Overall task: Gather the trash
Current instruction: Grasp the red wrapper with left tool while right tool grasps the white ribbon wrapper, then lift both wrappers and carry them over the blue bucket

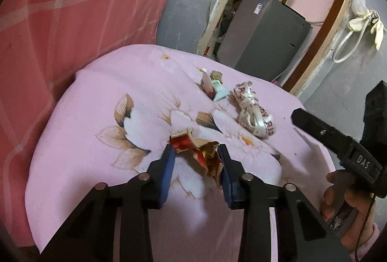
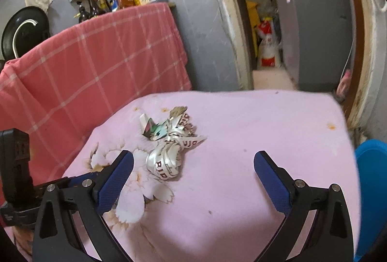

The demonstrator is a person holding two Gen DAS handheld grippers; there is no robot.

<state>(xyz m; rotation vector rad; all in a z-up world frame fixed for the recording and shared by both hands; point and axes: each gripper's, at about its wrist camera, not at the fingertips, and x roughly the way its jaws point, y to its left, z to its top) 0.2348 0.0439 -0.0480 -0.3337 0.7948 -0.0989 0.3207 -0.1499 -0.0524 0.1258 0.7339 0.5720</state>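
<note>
Blue pads [image 1: 167,165] of left gripper [image 1: 196,158] narrowed around red-gold wrapper [image 1: 200,150] — contact unclear, may slip; right gripper [image 2: 193,165] wide — white wrapper [image 2: 167,160] just ahead.

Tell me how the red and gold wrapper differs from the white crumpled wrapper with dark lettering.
The red and gold wrapper sits between the pads of the left gripper, while the white wrapper lies free on the pink cloth, ahead of the wide-open right gripper. The first is red and gold; the second is shiny white with dark letters. Both are crumpled trash on the same cloth.
</note>
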